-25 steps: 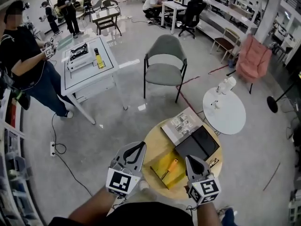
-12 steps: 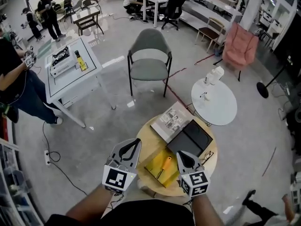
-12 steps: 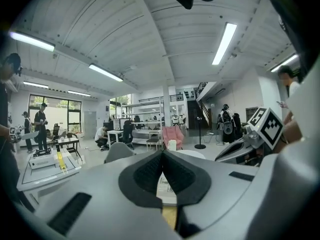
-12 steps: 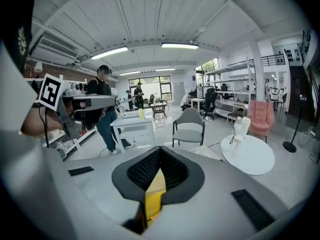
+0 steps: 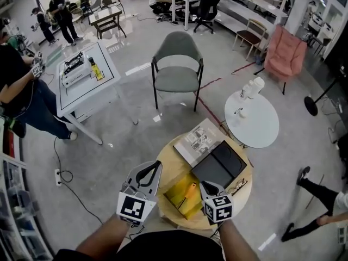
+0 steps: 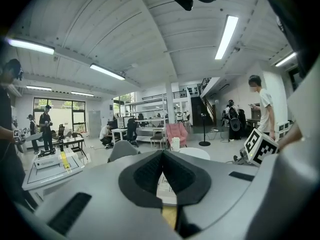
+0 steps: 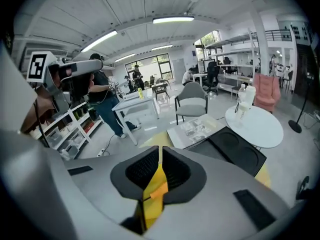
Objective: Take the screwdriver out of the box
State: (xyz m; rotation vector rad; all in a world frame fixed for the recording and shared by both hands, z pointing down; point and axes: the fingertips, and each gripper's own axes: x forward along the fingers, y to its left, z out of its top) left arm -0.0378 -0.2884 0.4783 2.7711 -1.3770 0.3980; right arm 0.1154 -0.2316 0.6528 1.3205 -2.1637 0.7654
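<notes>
Beside yellow box (image 5: 176, 199): black tray (image 5: 220, 167), booklet (image 5: 199, 141); right tool (image 5: 206, 186) just opening, empty; left tool (image 5: 156, 166) shut.

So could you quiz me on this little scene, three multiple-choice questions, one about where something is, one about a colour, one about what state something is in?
1. Where does the screwdriver lie?
A. On the white round table
B. In the yellow box
C. On the floor

2. What colour is its handle?
A. Orange
B. Blue
C. Green

3. How is the yellow box?
A. Open at the top
B. Shut under a lid
C. Turned upside down

Answers:
1 B: the head view shows the tool inside the box on the wooden round table.
2 A: the handle stands out orange against the yellow.
3 A: the screwdriver shows from above with nothing over it.
</notes>
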